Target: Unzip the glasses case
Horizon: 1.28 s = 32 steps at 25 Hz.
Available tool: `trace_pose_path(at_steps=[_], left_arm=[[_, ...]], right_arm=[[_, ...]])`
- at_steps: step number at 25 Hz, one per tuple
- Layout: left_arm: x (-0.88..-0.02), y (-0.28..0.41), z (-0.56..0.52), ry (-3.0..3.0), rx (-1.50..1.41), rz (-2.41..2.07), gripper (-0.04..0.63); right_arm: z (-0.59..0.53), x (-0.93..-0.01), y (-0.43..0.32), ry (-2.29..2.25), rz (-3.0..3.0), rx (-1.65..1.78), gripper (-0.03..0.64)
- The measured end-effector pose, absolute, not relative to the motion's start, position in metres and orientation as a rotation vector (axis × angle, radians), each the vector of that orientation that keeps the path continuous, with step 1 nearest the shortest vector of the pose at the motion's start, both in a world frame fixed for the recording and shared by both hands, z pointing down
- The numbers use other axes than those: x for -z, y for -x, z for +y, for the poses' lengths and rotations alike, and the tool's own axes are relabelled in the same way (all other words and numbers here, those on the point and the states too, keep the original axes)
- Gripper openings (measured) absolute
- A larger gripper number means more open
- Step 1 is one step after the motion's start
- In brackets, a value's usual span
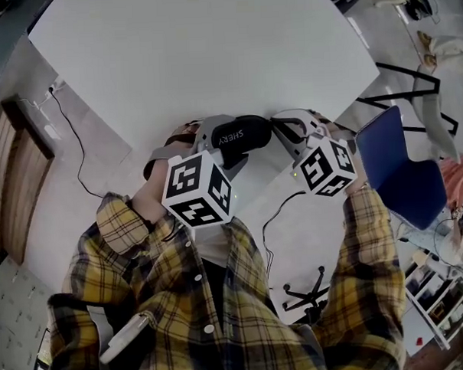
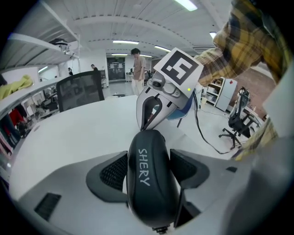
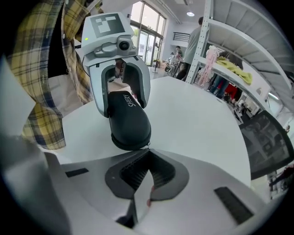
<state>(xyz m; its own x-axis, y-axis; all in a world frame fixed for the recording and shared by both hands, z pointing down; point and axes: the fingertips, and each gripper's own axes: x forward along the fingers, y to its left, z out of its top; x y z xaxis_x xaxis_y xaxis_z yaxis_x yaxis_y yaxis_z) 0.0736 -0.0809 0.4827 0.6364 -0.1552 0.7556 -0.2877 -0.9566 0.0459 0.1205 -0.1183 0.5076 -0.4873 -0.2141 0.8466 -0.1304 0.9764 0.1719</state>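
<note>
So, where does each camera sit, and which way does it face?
Head view: on the person's head, looking steeply down; plaid sleeves, left gripper, right gripper, glasses case.
Left gripper view: on that gripper, looking along its claw, clamped on the case; right gripper, plaid sleeve beyond.
Right gripper view: on that gripper, looking along its closed claw at the case's end; plaid shirt beside.
Shared: all show the case.

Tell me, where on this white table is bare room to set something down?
Nearly all the white table is bare beyond the black oval glasses case. Crowded only at its near edge, where left tongs and right tongs meet.
</note>
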Motion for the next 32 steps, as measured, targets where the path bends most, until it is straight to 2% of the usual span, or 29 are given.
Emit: trace_pose_path(at_steps=[3, 10, 18, 28, 32], left_arm=[[-0.474, -0.07, -0.086, -2.737, -1.268, -0.386, 0.284], [-0.451, -0.028, -0.09, -2.491, -1.094, -0.565, 0.284], [-0.453, 0.015, -0.054, -2.018, -0.794, -0.611, 0.284], [-0.47, 0.035, -0.068, -1.848, -0.569, -0.816, 0.354], [-0.477, 0.04, -0.073, -1.838, -0.614, -0.876, 0.353]], right_arm=[[-0.109, -0.504, -0.128, -0.342, -2.078, 0.051, -0.002], [-0.057, -0.498, -0.141, -0.665, -2.032, -0.174, -0.002], [0.013, -0.501, -0.083, -0.79, -2.08, -0.469, -0.002], [0.015, -0.499, -0.011, -0.801, -2.141, -0.35, -0.002], [0.019, -0.497, 0.005, -0.781, -2.143, -0.304, -0.002]])
